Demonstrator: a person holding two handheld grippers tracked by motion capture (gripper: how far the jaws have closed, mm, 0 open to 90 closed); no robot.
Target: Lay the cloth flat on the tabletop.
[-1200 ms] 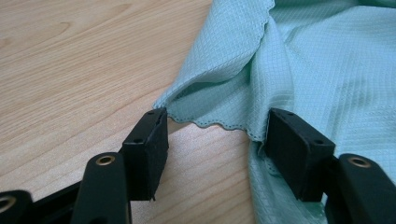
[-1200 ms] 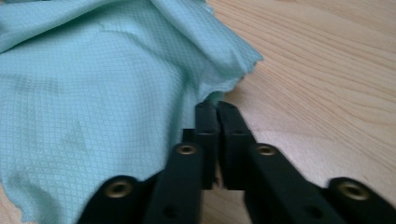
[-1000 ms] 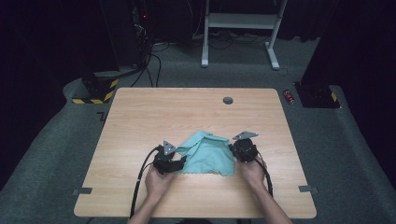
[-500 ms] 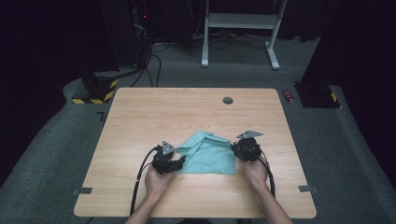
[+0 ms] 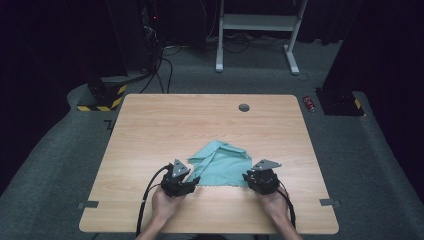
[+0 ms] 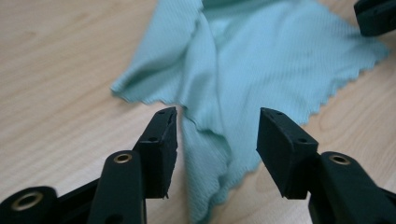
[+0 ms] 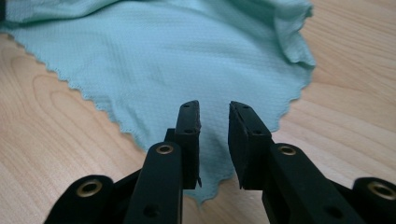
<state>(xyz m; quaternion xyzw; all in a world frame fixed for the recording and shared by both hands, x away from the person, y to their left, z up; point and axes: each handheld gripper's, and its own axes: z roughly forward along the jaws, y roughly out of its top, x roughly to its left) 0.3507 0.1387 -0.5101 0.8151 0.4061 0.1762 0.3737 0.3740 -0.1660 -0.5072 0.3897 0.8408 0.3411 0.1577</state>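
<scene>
A teal cloth [image 5: 222, 162] lies crumpled on the wooden table [image 5: 165, 130], with folds along its far and left sides. My left gripper [image 5: 192, 181] is at its near left corner. In the left gripper view the jaws [image 6: 217, 126] have just been closing and stand apart around a folded cloth [image 6: 261, 51] corner without pressing it. My right gripper [image 5: 247, 177] is at the near right corner. Its jaws [image 7: 215, 116] have just been opening, leaving a narrow gap above the cloth [image 7: 177, 56] tip, which lies flat on the table.
A round cable hole [image 5: 244, 107] sits near the table's far edge. Grey tape marks [image 5: 87, 204] the near corners. A white desk frame [image 5: 257, 22] and a small red thing [image 5: 310, 104] are on the floor beyond. The other gripper's jaw [image 6: 376, 16] shows at the top right.
My right gripper has come back toward me, from the cloth's right side to its near right corner, with a gap showing between its jaws. The left gripper has shifted slightly nearer.
</scene>
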